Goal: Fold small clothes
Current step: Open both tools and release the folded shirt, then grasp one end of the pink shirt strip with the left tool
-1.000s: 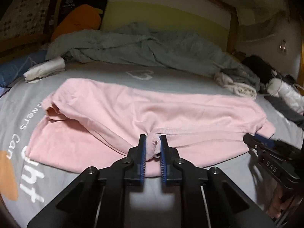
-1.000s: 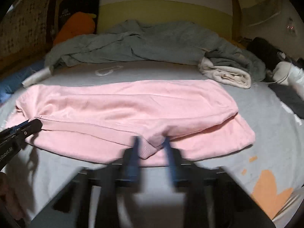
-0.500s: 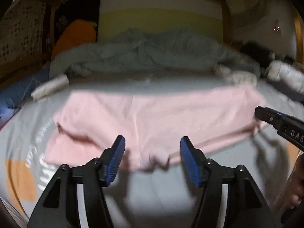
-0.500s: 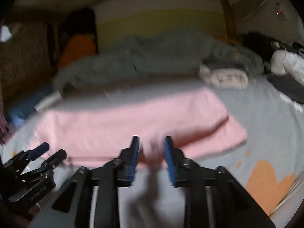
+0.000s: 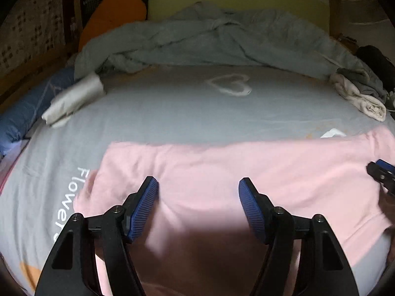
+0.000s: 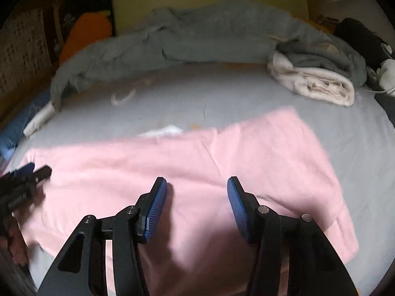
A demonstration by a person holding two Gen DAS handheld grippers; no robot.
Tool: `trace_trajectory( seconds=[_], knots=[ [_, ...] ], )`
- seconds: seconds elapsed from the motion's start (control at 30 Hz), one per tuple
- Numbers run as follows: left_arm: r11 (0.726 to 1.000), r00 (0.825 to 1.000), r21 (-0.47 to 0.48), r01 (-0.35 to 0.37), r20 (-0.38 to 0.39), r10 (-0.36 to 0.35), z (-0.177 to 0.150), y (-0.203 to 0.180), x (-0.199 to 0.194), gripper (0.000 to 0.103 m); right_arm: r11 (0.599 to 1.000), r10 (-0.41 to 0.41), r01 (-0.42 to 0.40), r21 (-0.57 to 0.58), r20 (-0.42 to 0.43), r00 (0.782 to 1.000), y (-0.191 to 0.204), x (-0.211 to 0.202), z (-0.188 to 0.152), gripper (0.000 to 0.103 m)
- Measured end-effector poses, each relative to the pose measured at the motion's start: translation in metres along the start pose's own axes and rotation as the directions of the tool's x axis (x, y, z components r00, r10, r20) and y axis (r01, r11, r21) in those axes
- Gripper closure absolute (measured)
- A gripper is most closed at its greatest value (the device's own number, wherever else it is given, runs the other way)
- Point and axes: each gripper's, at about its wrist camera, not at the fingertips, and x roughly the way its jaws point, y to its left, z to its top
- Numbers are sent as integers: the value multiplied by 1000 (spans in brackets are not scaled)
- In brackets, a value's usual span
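A pink garment (image 5: 222,172) lies folded in a long flat band on the grey bed sheet (image 5: 172,108). My left gripper (image 5: 198,197) hovers over its left half, jaws opening, with only the flat cloth below the blue pads (image 5: 143,207) and nothing pinched. My right gripper (image 6: 197,197) hangs over the right half of the garment (image 6: 246,153), jaws also opening and free of the cloth. Each gripper shows in the other's view: the right gripper (image 5: 380,172) at the right edge, the left gripper (image 6: 24,177) at the left edge.
A rumpled grey blanket (image 5: 222,39) runs along the headboard. A cream folded cloth (image 6: 318,83) sits at the back right, a white cloth (image 5: 74,98) and a blue pillow (image 5: 22,113) at the left. An orange plush (image 5: 111,12) leans in the back corner.
Both grippers let go of the pink hem they pinched and their jaws spread. Both moved forward over the garment, which now lies flat and doubled over.
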Motion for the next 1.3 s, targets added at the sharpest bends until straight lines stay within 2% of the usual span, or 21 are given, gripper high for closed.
trace_trajectory(
  seconds=[0.03, 0.1, 0.2, 0.23, 0.3, 0.37, 0.4, 0.43, 0.5, 0.57, 0.63, 0.7, 0.8, 0.87, 0.9, 0.93, 1.0, 1.1, 1.17, 1.2, 1.3],
  knots=[
    [999, 1000, -18, 26, 3, -26, -2, 4, 0, 35, 1000, -10, 10, -21, 11, 1000, 2, -2, -2, 49],
    [999, 999, -22, 45, 3, -45, -4, 6, -2, 32, 998, -16, 17, -60, 18, 1000, 6, -4, -9, 39],
    [1000, 1000, 24, 11, 22, -12, -15, 0, -12, 32, 998, -44, 47, -52, 60, 997, 9, -17, -22, 35],
    [1000, 998, 32, -1, 60, -1, -20, -3, -23, 32, 999, -27, 30, -25, 85, 996, 10, -25, -24, 32],
    [999, 987, 42, 10, 158, -17, -29, -10, -50, 29, 997, 82, -81, -15, 174, 981, 14, -50, -28, 17],
    [996, 975, 84, -18, 223, -1, -37, -22, -72, 21, 997, 62, -49, -67, 203, 977, 25, -62, -30, 17],
    [992, 971, 119, -40, 240, 10, -42, -29, -77, 21, 995, 49, -30, -91, 210, 976, 31, -65, -34, 17],
    [988, 969, 146, -45, 246, 8, -46, -33, -78, 21, 995, 42, -22, -100, 207, 978, 34, -65, -39, 17],
    [983, 980, 175, -61, 200, 25, -57, -37, -69, 21, 995, 19, -2, -99, 166, 986, 37, -59, -48, 17],
    [990, 993, 133, -39, 119, 23, -69, -34, -55, 20, 995, 1, 11, -103, 119, 993, 40, -52, -58, 17],
    [995, 989, 86, -41, 148, 28, -74, -28, -57, 12, 993, -35, 47, -111, 113, 993, 41, -48, -64, 16],
    [997, 990, 56, -54, 133, 46, -74, -24, -55, 2, 988, -66, 83, -130, 133, 989, 46, -50, -70, 14],
    [1000, 993, -10, -7, 115, 8, -74, -12, -56, 1, 979, -119, 145, -142, 175, 977, 52, -54, -80, 13],
    [998, 987, -26, -53, 153, 57, -71, -6, -66, 1, 980, -123, 149, -134, 180, 976, 52, -57, -79, 13],
    [994, 974, -50, -92, 202, 100, -67, 2, -78, 2, 981, -119, 145, -128, 186, 975, 51, -61, -77, 13],
    [992, 964, -82, -92, 240, 110, -64, 11, -90, 2, 984, -117, 142, -112, 205, 972, 49, -67, -75, 13],
    [983, 954, -184, 11, 295, 44, -54, 40, -113, 1, 994, -69, 90, -61, 276, 959, 42, -86, -67, 12],
    [939, 970, -322, 125, 236, -48, -49, 73, -118, 1, 1000, -10, 16, -19, 298, 955, 33, -98, -57, 7],
    [895, 975, -401, 196, 179, -134, -58, 93, -108, 1, 1000, -18, 19, 1, 288, 958, 31, -95, -54, 7],
    [859, 969, -451, 240, 159, -188, -65, 103, -100, 2, 1000, -24, 22, 8, 280, 960, 30, -94, -53, 7],
    [695, 930, -627, 352, 148, -338, -89, 136, -75, 11, 1000, 5, -7, 5, 266, 964, 28, -95, -56, 7]
  ],
)
